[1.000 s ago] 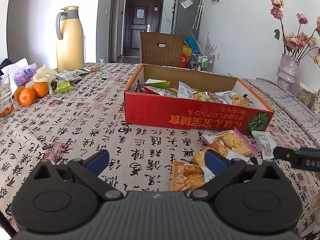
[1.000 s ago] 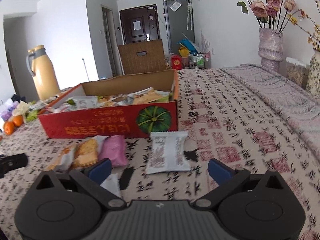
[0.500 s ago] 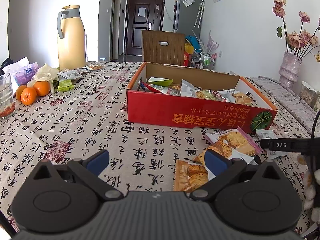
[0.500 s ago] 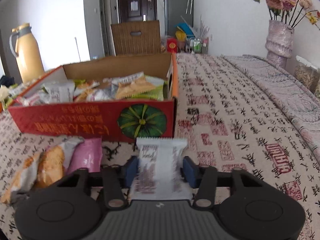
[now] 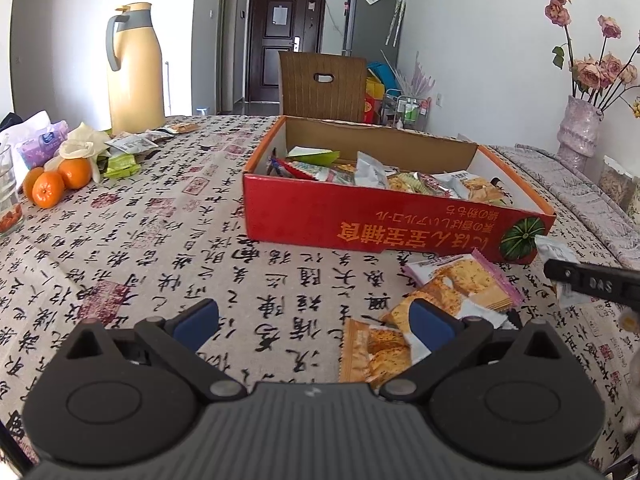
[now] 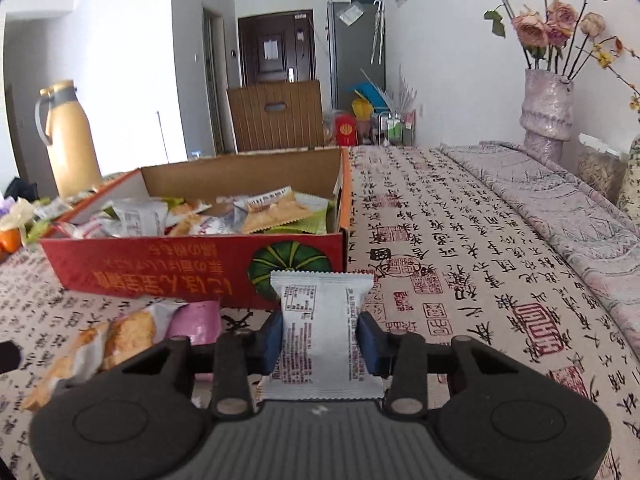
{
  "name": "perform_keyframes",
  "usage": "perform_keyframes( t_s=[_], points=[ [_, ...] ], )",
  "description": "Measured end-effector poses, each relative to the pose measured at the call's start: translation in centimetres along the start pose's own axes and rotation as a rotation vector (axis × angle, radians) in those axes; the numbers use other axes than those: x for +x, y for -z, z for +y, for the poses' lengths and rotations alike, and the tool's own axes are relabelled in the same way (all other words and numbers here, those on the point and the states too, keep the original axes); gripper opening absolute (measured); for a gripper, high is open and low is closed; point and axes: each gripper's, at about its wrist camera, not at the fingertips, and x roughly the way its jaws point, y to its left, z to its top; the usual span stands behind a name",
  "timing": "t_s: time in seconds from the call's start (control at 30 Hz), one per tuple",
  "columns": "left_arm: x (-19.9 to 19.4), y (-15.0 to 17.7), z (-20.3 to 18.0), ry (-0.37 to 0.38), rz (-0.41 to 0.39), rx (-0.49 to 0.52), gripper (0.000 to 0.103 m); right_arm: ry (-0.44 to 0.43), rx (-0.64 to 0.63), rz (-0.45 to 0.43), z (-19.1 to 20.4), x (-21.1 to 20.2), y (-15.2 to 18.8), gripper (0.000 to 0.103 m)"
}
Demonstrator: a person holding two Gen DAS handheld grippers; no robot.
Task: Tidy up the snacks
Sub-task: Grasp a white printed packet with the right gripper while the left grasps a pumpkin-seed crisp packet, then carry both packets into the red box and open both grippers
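A red cardboard box [image 6: 160,276] [image 5: 360,220] with several snack packets in it stands on the patterned tablecloth. My right gripper [image 6: 320,338] has its blue pads on both sides of a white snack packet [image 6: 320,304] just in front of the box's right corner; its jaws are closing and pinch the packet. Cracker packets [image 5: 460,280] [image 6: 120,336] lie loose in front of the box. My left gripper [image 5: 312,320] stands open low over the cloth, nothing between its fingers, one cracker packet [image 5: 376,348] by its right finger. The right gripper's finger [image 5: 592,280] shows at the left view's right edge.
A yellow thermos jug [image 5: 134,68], oranges [image 5: 60,180], a glass [image 5: 8,188] and small packets [image 5: 128,148] sit at the table's far left. A vase of flowers [image 6: 546,112] stands at the right edge. A wooden chair [image 5: 324,80] is behind the box.
My right gripper moved forward over the white packet and closed from wide open onto it. The left gripper stayed still and open.
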Motion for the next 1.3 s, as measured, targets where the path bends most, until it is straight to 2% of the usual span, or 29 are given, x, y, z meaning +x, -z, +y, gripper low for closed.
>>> perform_keyframes(
  t_s=[0.3, 0.53, 0.57, 0.63, 0.67, 0.73, 0.83, 0.93, 1.3],
  points=[
    [1.8, -1.8, -3.0, 0.069, 0.041, 0.003, 0.103, -0.029, 0.023, -0.015, -0.6, -2.6, 1.6, 0.039],
    [3.9, -1.5, -4.6, 0.075, 0.115, -0.016, 0.102, -0.052, 0.038, 0.002, -1.0, -2.6, 2.5, 0.039],
    [4.1, -1.3, -4.6, 0.08, 0.128, -0.024, 0.099, -0.055, 0.039, 0.002, -1.0, -2.6, 2.5, 0.039],
    [4.5, -1.1, -4.6, 0.097, 0.151, -0.036, 0.084, -0.061, 0.041, 0.001, -1.0, -2.6, 2.6, 0.039],
    [4.8, -1.0, -4.6, 0.107, 0.165, -0.041, 0.08, -0.065, 0.041, 0.001, -1.0, -2.6, 2.7, 0.039],
    [5.0, -0.8, -4.6, 0.131, 0.18, -0.051, 0.066, -0.071, 0.043, 0.001, -1.0, -2.7, 2.8, 0.039],
    [5.1, -0.5, -4.6, 0.14, 0.188, -0.054, 0.053, -0.076, 0.044, 0.003, -0.9, -2.6, 2.8, 0.039],
    [4.9, -0.5, -4.4, 0.142, 0.179, -0.056, 0.049, -0.078, 0.046, 0.005, -1.0, -2.6, 2.9, 0.039],
    [3.7, -1.0, -3.8, 0.117, 0.124, -0.032, 0.048, -0.08, 0.044, -0.009, -0.8, -3.1, 2.7, 0.039]
  ],
)
